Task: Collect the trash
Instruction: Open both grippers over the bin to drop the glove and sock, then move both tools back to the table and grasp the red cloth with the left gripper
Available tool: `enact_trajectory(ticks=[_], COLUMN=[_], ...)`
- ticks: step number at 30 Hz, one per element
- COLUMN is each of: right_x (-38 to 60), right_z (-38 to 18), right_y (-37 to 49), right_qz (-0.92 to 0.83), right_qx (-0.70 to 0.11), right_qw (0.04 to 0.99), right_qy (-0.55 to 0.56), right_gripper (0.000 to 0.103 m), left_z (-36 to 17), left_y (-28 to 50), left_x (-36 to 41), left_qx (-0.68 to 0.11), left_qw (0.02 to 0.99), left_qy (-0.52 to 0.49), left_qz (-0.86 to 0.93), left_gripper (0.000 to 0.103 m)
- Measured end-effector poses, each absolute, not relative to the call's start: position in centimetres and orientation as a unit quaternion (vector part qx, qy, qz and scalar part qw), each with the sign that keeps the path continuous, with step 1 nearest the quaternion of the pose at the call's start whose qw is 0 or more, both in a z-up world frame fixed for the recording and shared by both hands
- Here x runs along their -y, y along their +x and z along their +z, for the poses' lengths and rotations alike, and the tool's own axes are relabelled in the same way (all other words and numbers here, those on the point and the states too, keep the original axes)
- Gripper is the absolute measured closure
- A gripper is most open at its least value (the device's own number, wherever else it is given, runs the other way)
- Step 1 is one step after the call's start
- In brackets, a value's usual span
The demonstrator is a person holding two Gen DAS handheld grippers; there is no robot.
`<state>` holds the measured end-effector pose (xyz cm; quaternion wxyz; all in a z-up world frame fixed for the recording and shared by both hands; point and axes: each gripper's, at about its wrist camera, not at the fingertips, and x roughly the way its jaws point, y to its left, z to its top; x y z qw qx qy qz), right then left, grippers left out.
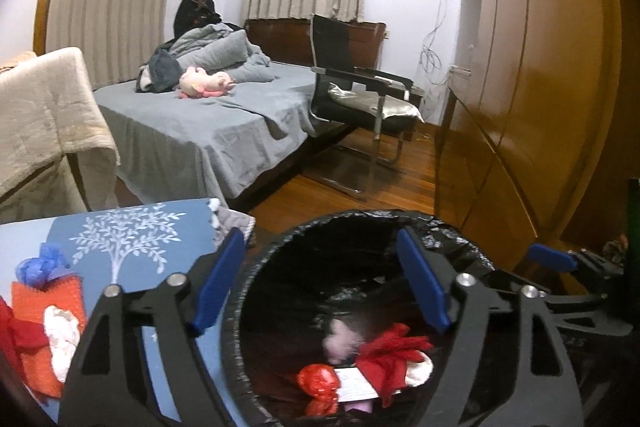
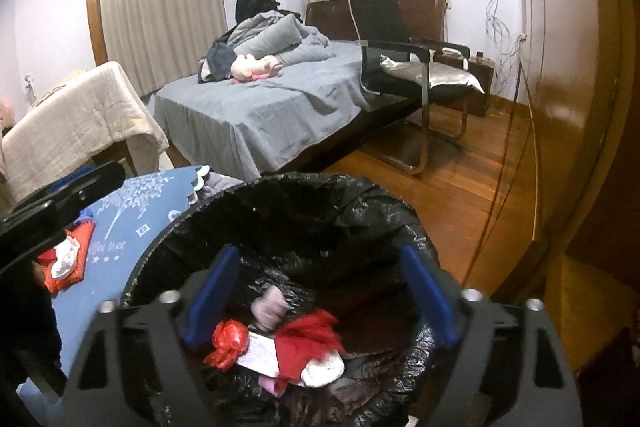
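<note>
A bin with a black liner (image 1: 456, 239) (image 2: 384, 207) stands on the wood floor beside a blue-clothed table (image 1: 132, 227) (image 2: 132, 223). In it lie red crumpled pieces (image 1: 390, 351) (image 2: 304, 343), a red foil wad (image 1: 318, 383) (image 2: 226, 341), a white slip and a blurred pale pink piece (image 1: 340, 341) (image 2: 270, 309). My left gripper (image 1: 322, 285) is open and empty over the bin's left rim. My right gripper (image 2: 320, 293) is open and empty above the bin. On the table lie blue plastic (image 1: 40, 265), an orange cloth (image 1: 52, 311) and white tissue (image 1: 62, 337) (image 2: 66, 257).
A bed with grey sheets (image 1: 208, 115) (image 2: 272, 107) and a pink plush toy stands behind. A black chair (image 1: 360, 95) (image 2: 412, 67) is to its right. A wooden wardrobe (image 1: 532, 87) lines the right side. A beige-draped stand (image 1: 44, 115) is at left.
</note>
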<state>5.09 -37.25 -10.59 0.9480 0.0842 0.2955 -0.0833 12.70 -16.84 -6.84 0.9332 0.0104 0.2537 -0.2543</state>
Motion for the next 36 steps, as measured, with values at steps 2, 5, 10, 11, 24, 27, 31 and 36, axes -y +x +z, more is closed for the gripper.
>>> enact_trajectory(ticks=[2,5,10,11,24,27,31,36], right_x=[36.8,35.9,33.8,33.4,26.5,24.6,21.9,18.7], right_z=[-10.2,-9.7,-9.2,-9.2,-8.8,-9.0,-9.6,-9.9], right_y=[5.0,5.0,5.4,5.5,7.8,8.4,9.3,10.5], right_qz=[-0.081,-0.073,-0.054,-0.050,0.012,0.028,0.049,0.076], right_qx=[-0.288,-0.281,-0.276,-0.277,-0.275,-0.273,-0.275,-0.274], right_qw=[0.950,0.953,0.957,0.957,0.960,0.960,0.959,0.958], right_qy=[0.084,0.081,0.070,0.069,0.058,0.052,0.046,0.045], right_gripper=[0.006,0.006,0.006,0.006,0.006,0.006,0.006,0.006], left_z=[-6.5,-6.1,-5.6,-5.5,-5.7,-6.0,-6.5,-7.2], left_y=[12.6,12.4,11.8,11.6,10.1,9.8,9.7,10.0], left_x=[15.9,14.6,11.6,10.9,2.0,-0.3,-3.2,-6.7], left_qx=[-0.249,-0.246,-0.237,-0.236,-0.230,-0.229,-0.229,-0.235], left_qw=[0.937,0.941,0.950,0.952,0.969,0.971,0.973,0.972], left_qy=[0.010,0.010,0.011,0.010,0.006,0.009,0.012,0.013], left_qz=[-0.245,-0.233,-0.203,-0.195,-0.094,-0.069,-0.034,0.004], left_gripper=[0.016,0.013,0.011,0.011,0.011,0.011,0.011,0.011])
